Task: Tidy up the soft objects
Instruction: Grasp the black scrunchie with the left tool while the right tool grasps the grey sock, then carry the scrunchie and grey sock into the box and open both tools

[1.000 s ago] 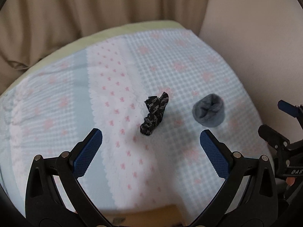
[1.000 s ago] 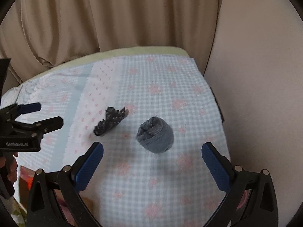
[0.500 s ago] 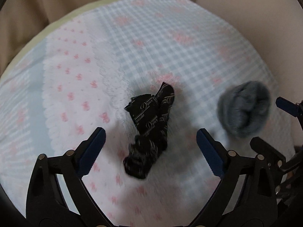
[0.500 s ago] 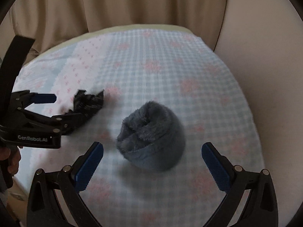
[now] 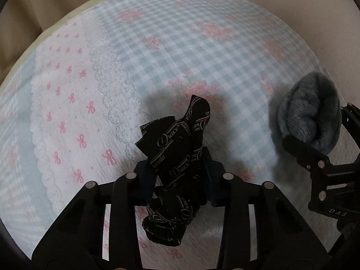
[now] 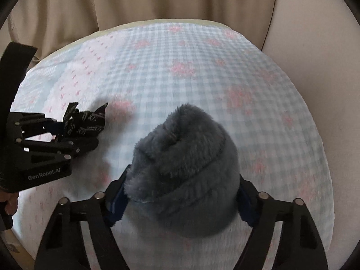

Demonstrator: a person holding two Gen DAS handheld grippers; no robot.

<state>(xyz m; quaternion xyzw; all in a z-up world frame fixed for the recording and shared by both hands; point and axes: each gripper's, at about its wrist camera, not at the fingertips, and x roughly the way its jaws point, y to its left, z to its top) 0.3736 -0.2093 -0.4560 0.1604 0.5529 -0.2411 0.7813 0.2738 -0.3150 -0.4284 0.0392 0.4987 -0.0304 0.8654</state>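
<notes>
A black sock with pale lettering (image 5: 195, 117) lies crumpled on the bedspread. My left gripper (image 5: 178, 180) is closing on it, and its pads press the sock's middle from both sides. The same black sock (image 6: 90, 121) and left gripper (image 6: 58, 132) show at the left of the right wrist view. A grey fuzzy rolled sock (image 6: 186, 171) sits between the fingers of my right gripper (image 6: 182, 204), whose jaws are closing with both blue pads against its sides. In the left wrist view the grey roll (image 5: 308, 117) is at the right edge.
Both socks rest on a pale blue checked bedspread (image 5: 180, 45) with pink flowers and a white lacy band (image 5: 74, 103). Beige curtains (image 6: 157, 0) hang behind it and a cream wall (image 6: 315, 45) runs along its right side. A person's fingers (image 6: 9, 202) hold the left tool.
Both grippers came down onto the bedspread. The left jaws went from wide open to closed on the black sock. The right jaws narrowed onto the grey fuzzy roll.
</notes>
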